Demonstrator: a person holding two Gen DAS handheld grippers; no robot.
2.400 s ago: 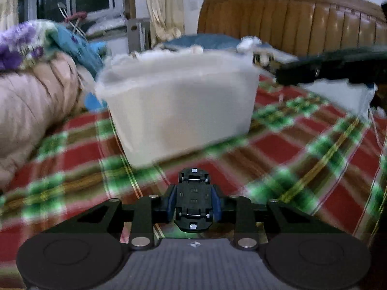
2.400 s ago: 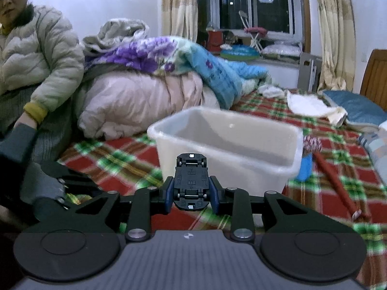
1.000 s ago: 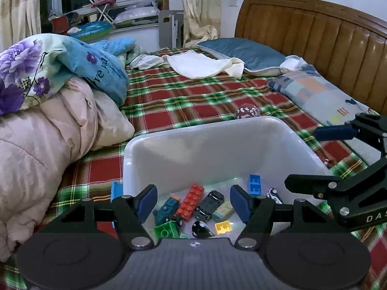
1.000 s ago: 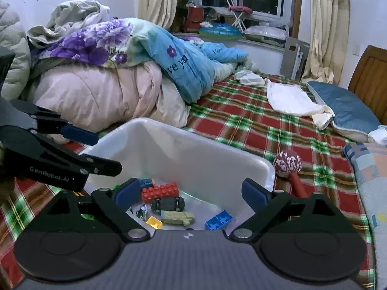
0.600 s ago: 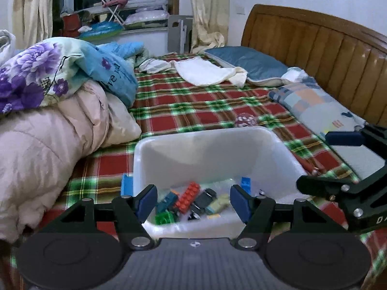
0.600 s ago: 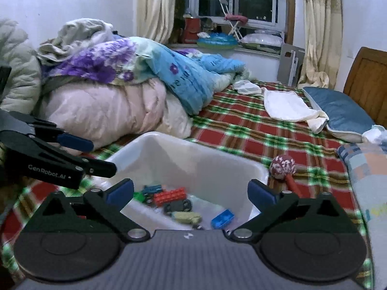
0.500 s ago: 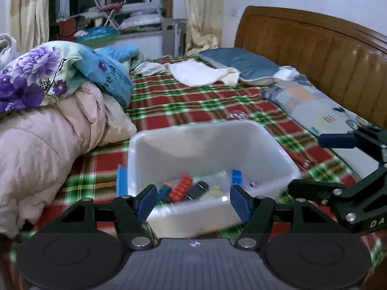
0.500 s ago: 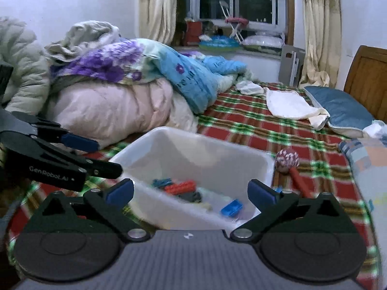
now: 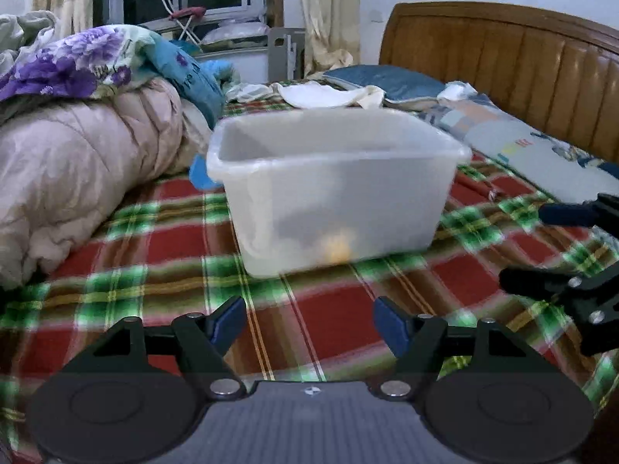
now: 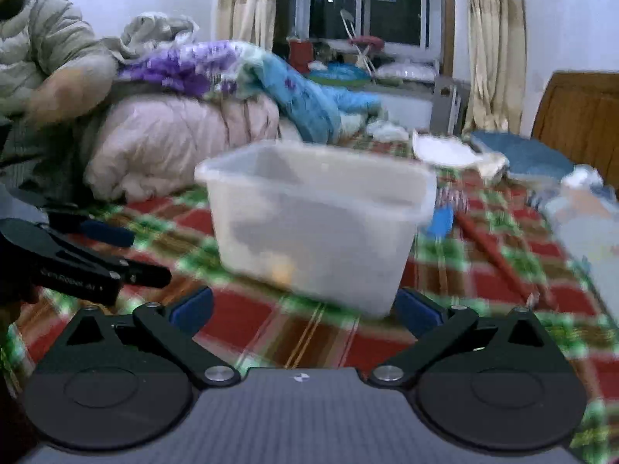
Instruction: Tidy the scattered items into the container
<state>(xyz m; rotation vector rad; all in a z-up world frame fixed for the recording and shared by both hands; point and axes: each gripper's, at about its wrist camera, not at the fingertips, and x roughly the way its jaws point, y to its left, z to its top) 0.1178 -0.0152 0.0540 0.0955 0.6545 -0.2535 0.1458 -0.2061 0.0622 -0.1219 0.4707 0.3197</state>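
Observation:
A translucent white plastic container (image 9: 332,189) stands on the plaid bedspread (image 9: 332,321); it also shows in the right wrist view (image 10: 313,224). Dark and yellowish shapes of toys show blurred through its wall. My left gripper (image 9: 309,323) is open and empty, low over the bedspread in front of the container. My right gripper (image 10: 305,311) is open and empty, close in front of the container. The right gripper shows at the right edge of the left wrist view (image 9: 568,247); the left gripper shows at the left of the right wrist view (image 10: 100,255).
A blue piece (image 9: 201,174) lies at the container's far left side. A red stick with a patterned ball end (image 10: 499,255) lies on the bedspread beyond it. Piled quilts (image 9: 77,154) are on the left, pillows (image 9: 541,154) and a wooden headboard (image 9: 522,62) on the right.
Both grippers held toy cars, opened over the container and released them into it. Both have since dropped low and pulled back in front of the container.

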